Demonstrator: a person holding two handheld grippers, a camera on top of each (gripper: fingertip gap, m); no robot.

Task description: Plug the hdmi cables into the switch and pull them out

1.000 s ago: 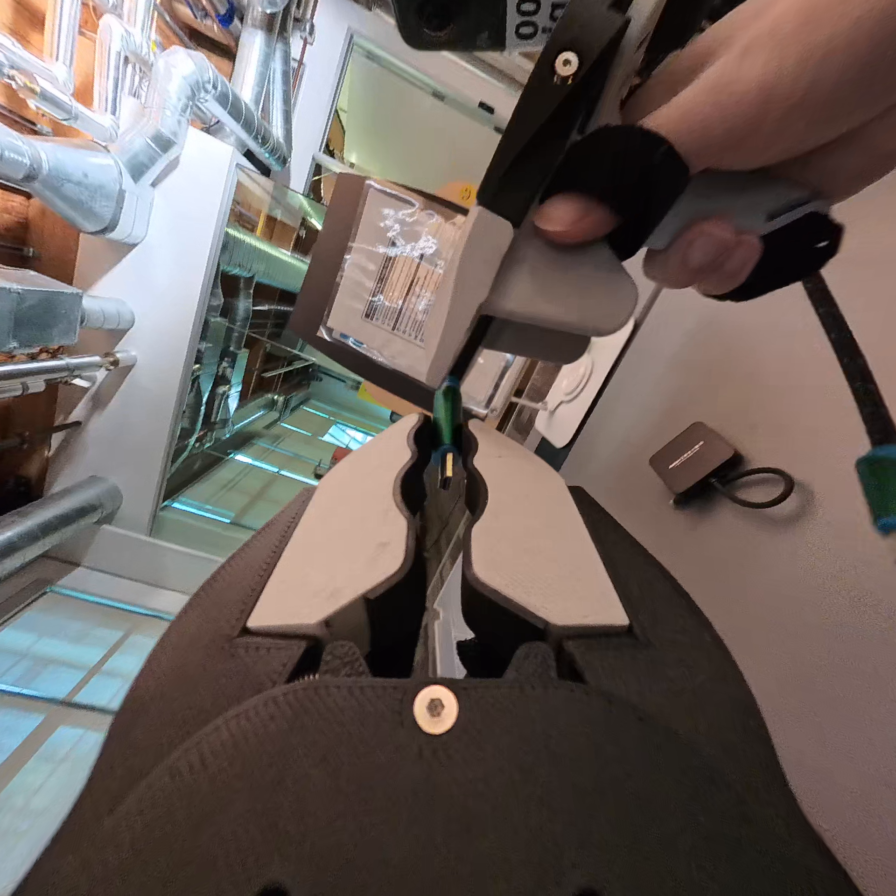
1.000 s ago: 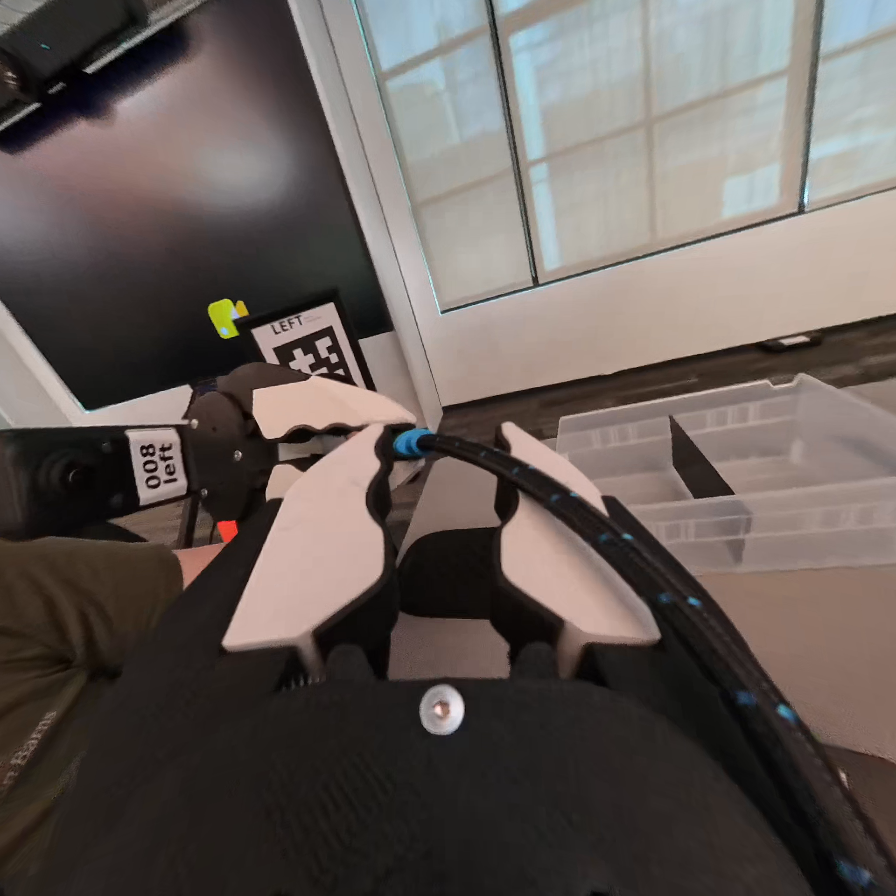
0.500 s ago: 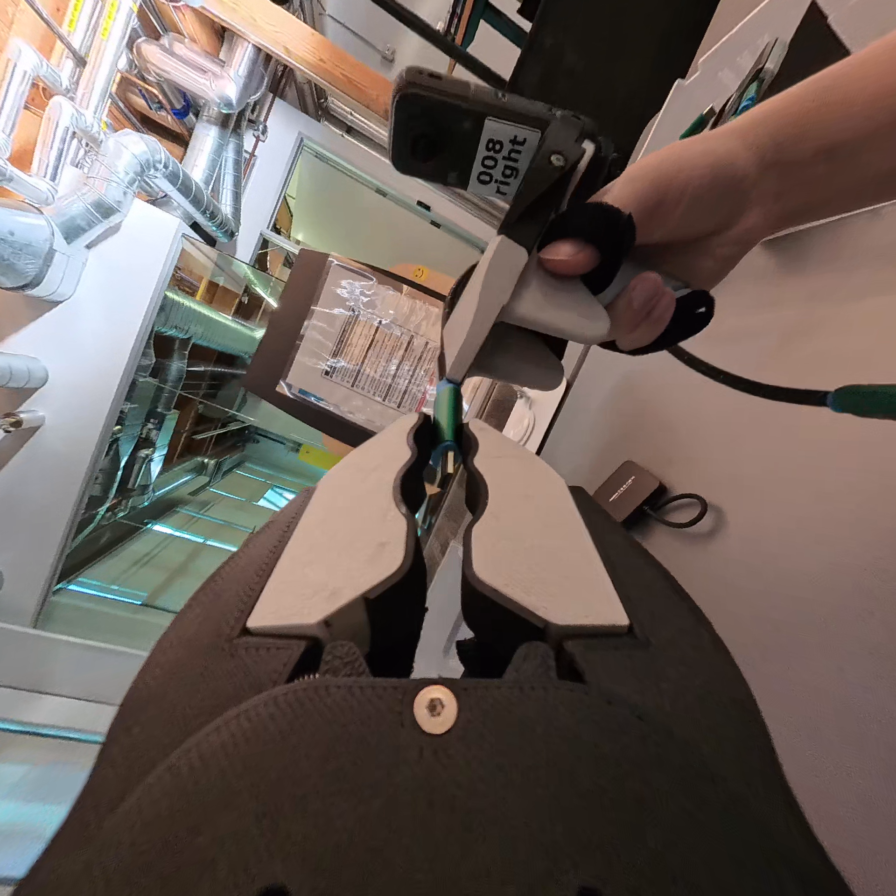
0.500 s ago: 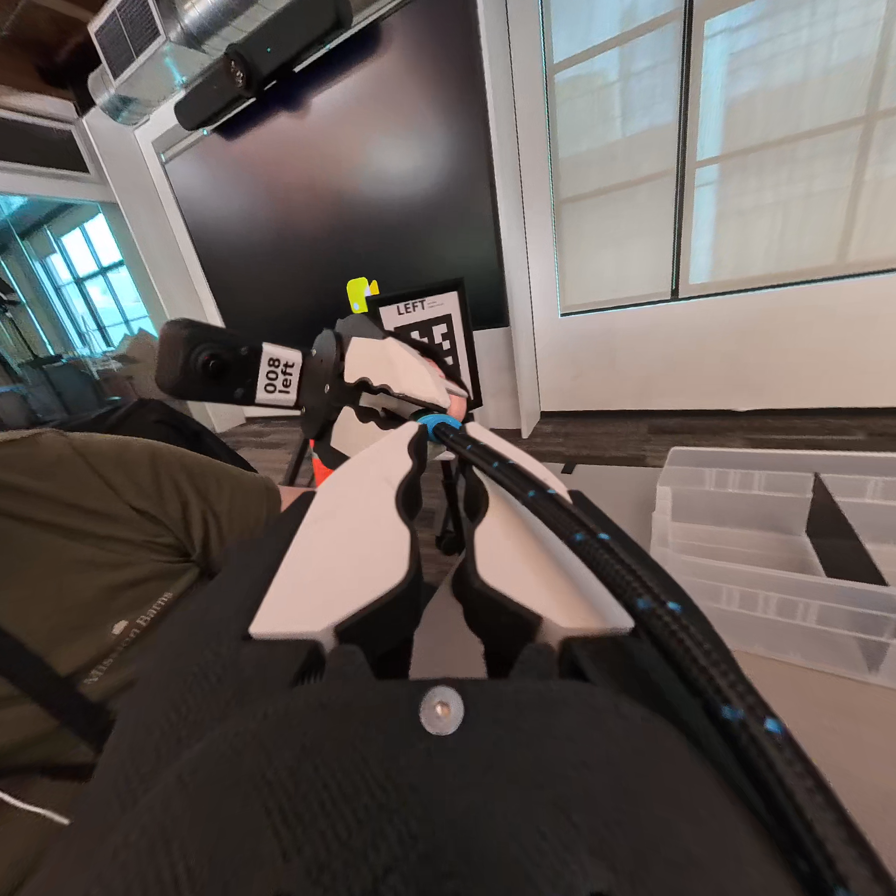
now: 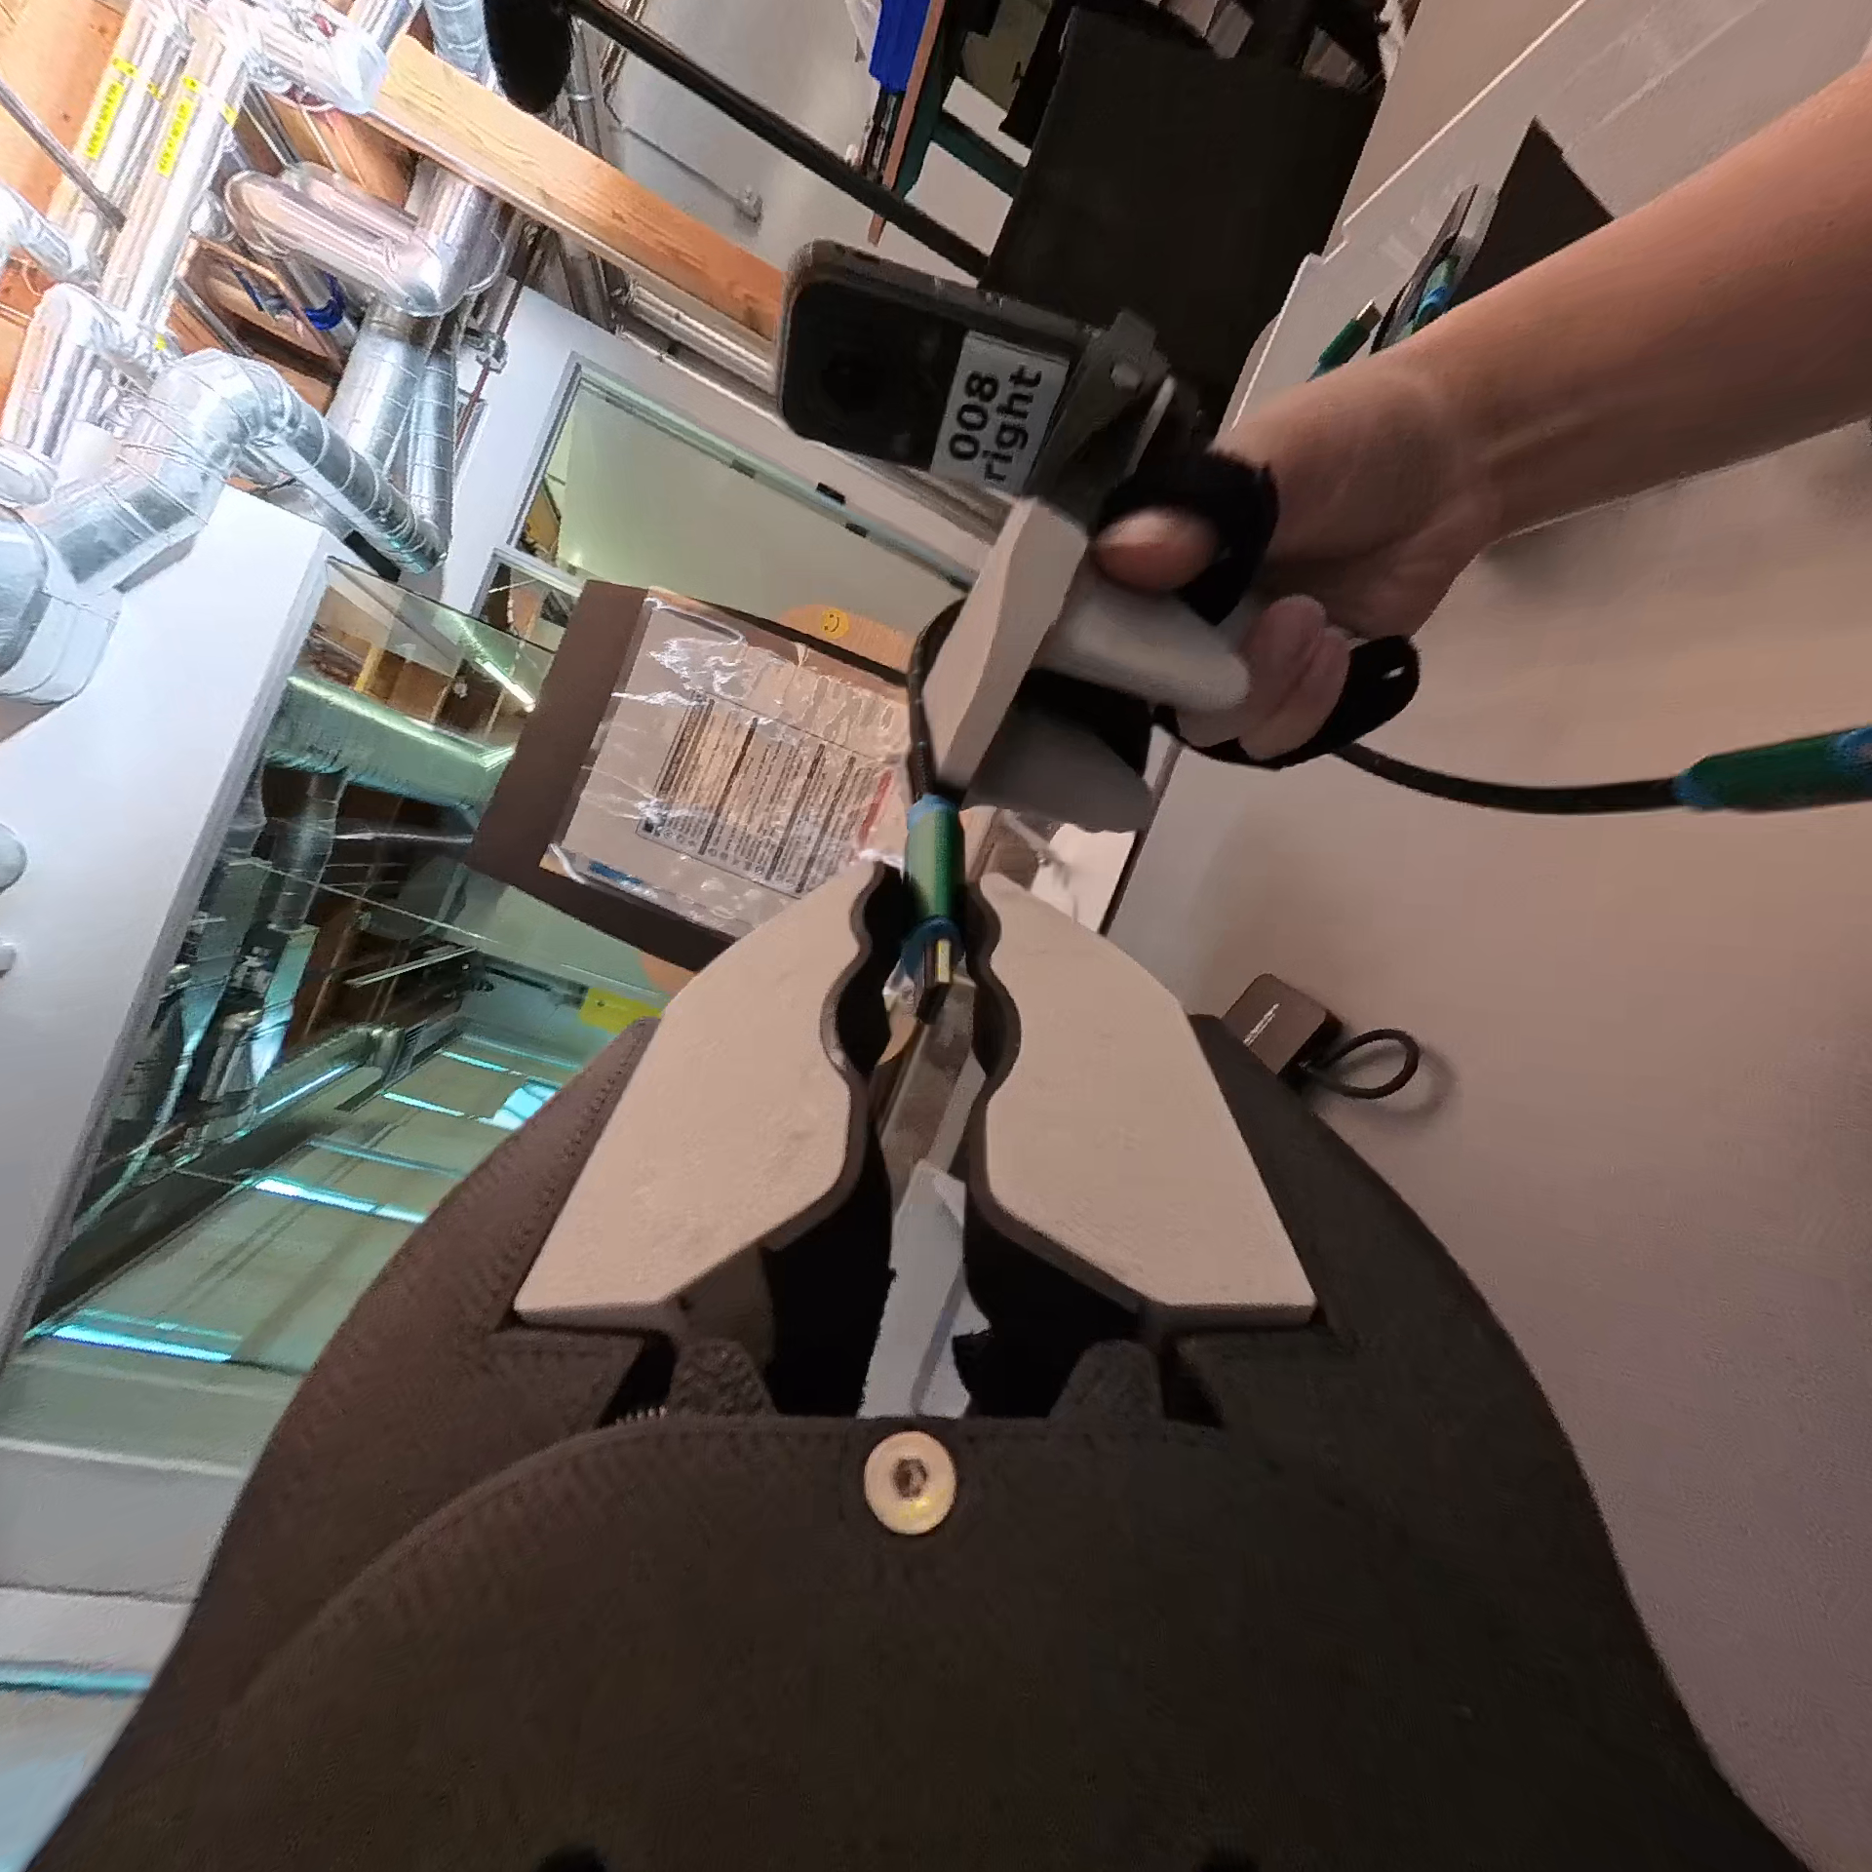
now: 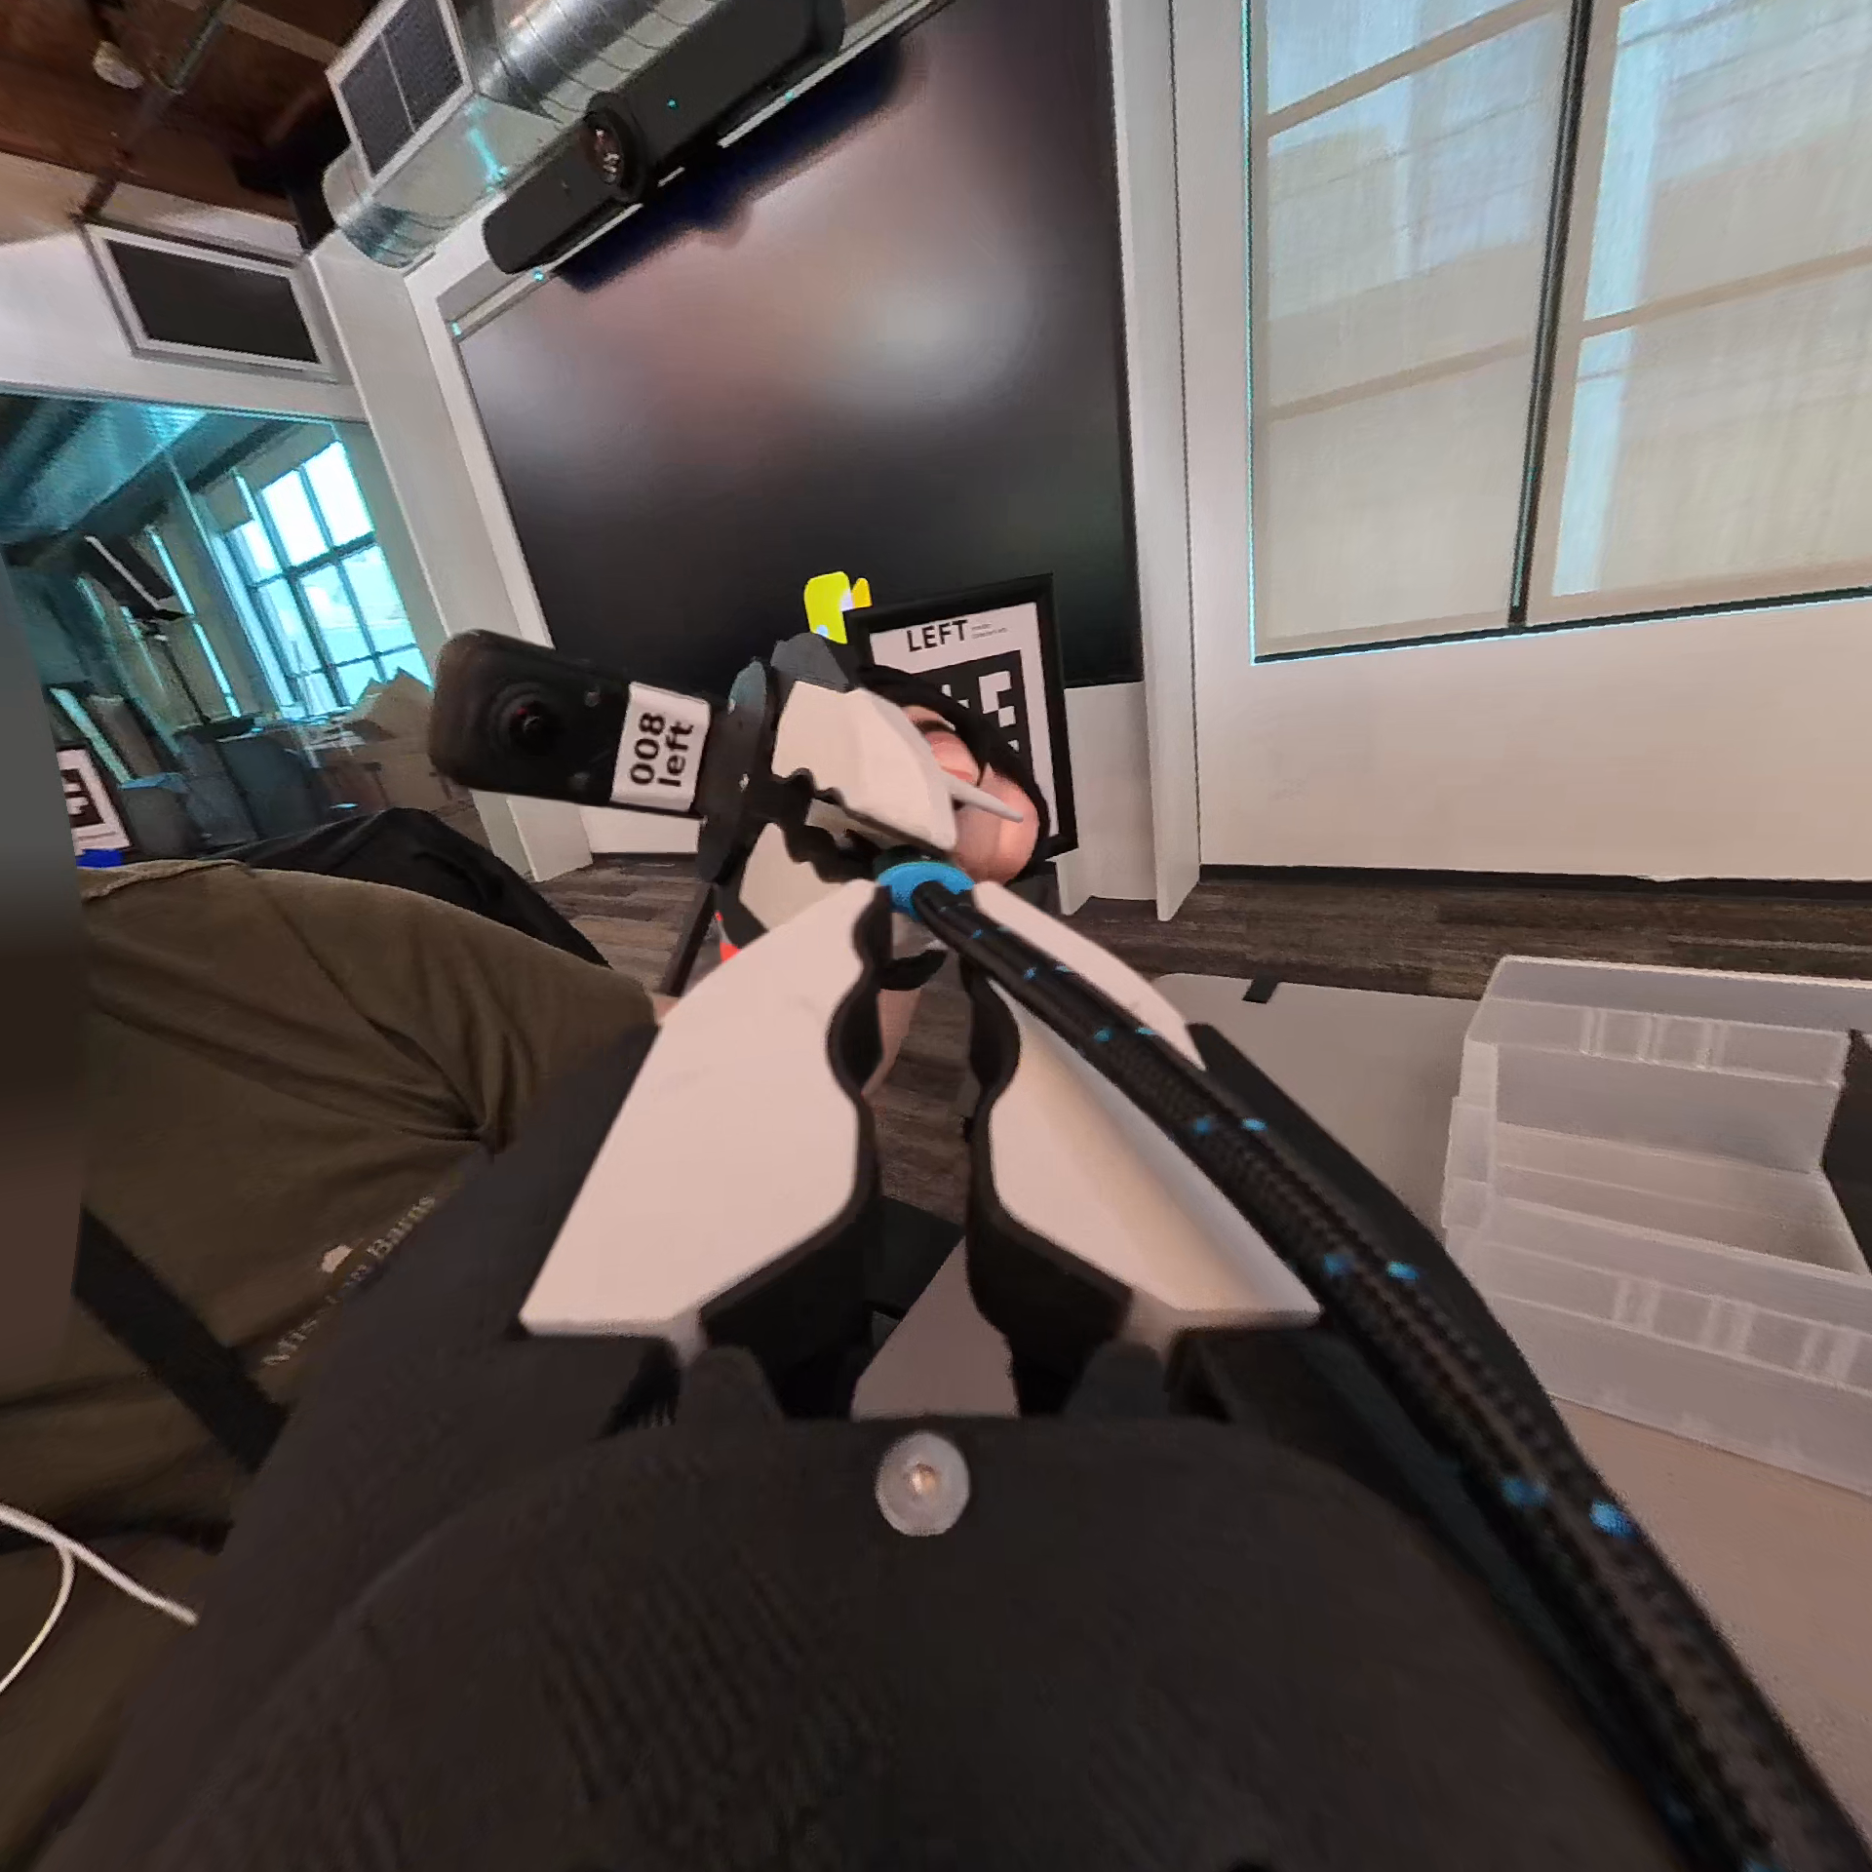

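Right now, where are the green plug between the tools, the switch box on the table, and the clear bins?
green plug (image 5: 932, 866), left wrist view, on its green shell.
switch box (image 5: 1274, 1023), left wrist view, on its dark top face.
clear bins (image 6: 1661, 1195), right wrist view, on the frosted front wall.

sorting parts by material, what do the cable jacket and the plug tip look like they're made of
The black cable with blue flecks looks like braided fabric, matte: a woven texture shows along it. The gold-coloured plug tip between the left gripper fingers looks like shiny plated metal, probably; its green sleeve could be anodised metal or plastic.

Silver ducts (image 5: 304, 446), dark screen (image 6: 810, 456), bright windows (image 6: 1560, 334)
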